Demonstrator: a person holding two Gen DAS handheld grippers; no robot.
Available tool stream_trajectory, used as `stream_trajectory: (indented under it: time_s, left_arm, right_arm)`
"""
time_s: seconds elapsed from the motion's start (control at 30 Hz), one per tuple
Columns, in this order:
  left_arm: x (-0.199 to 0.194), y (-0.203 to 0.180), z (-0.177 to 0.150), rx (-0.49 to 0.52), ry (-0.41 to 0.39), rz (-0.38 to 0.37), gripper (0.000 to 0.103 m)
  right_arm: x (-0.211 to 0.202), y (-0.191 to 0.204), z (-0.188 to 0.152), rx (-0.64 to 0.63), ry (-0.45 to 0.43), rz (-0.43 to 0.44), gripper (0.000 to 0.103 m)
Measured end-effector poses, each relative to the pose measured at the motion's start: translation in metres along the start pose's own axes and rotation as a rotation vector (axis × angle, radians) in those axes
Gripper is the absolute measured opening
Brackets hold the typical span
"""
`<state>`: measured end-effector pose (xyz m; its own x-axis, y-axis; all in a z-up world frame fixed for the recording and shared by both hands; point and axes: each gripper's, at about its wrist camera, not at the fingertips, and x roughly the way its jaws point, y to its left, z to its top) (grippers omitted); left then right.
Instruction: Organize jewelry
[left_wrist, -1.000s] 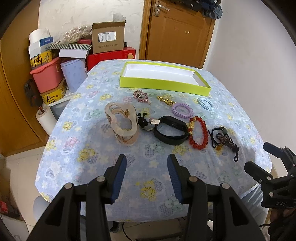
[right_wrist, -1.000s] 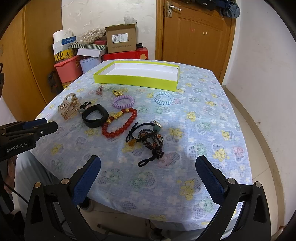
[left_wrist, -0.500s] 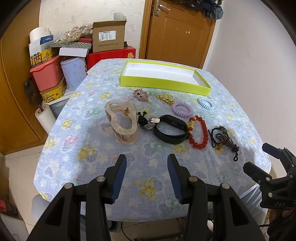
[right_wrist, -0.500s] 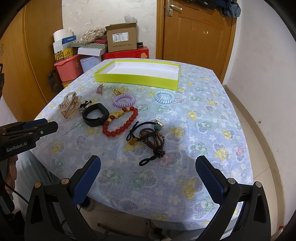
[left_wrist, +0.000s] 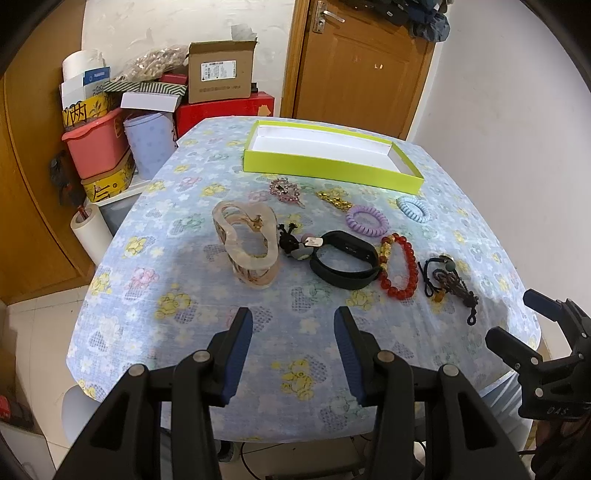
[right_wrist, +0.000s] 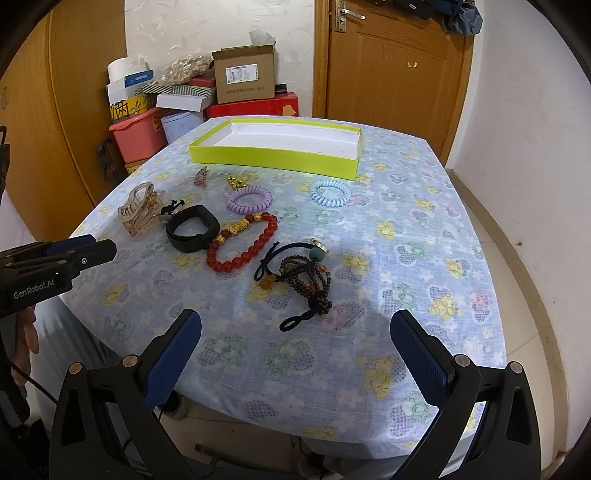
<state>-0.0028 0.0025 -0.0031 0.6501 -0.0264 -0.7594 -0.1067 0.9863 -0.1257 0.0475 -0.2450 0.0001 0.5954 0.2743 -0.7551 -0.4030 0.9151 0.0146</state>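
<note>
1. Left wrist view shows the whole job untouched: the table (left_wrist: 122, 236) with its flowered cloth carries a yellow-green tray (left_wrist: 332, 168) at the far side, apparently empty, and all the jewelry lies loose on the cloth in front of it.
2. Judged from that, the step in hand is the first pick. It would go best by taking the pieces nearest each gripper first and lifting each one clear of its neighbours, since several lie touching.
3. Left gripper (left_wrist: 293, 347) hangs over the near edge with its fingers moderately apart and nothing between them. The translucent hair claw (left_wrist: 245, 242) stands upright ahead and slightly left of it; its bulk calls for a wider opening than this.
4. Right gripper (right_wrist: 295, 354) has its fingers spread wide, also empty. The dark bead-and-cord tangle (right_wrist: 303, 277) lies just ahead, roughly centred between them, so it is the natural target.
5. Beyond sit the black band (right_wrist: 192, 229) touching the red bead bracelet (right_wrist: 242, 242), then the purple coil tie (right_wrist: 249, 199) and blue coil tie (right_wrist: 330, 192) nearer the tray.
6. Smallest: a pink brooch (left_wrist: 284, 189) and gold chain (left_wrist: 334, 199), which need narrow, precise pinches.
</note>
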Motion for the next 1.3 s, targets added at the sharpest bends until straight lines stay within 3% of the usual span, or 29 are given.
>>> stream_trajectory:
  time_s: [1.3]
  left_arm:
    - [0.0059,0.0073,0.0005,-0.022,0.014,-0.01,0.048]
  right_arm:
    - [0.0053,0.002,0.0018,0.004,-0.005,0.034,0.102]
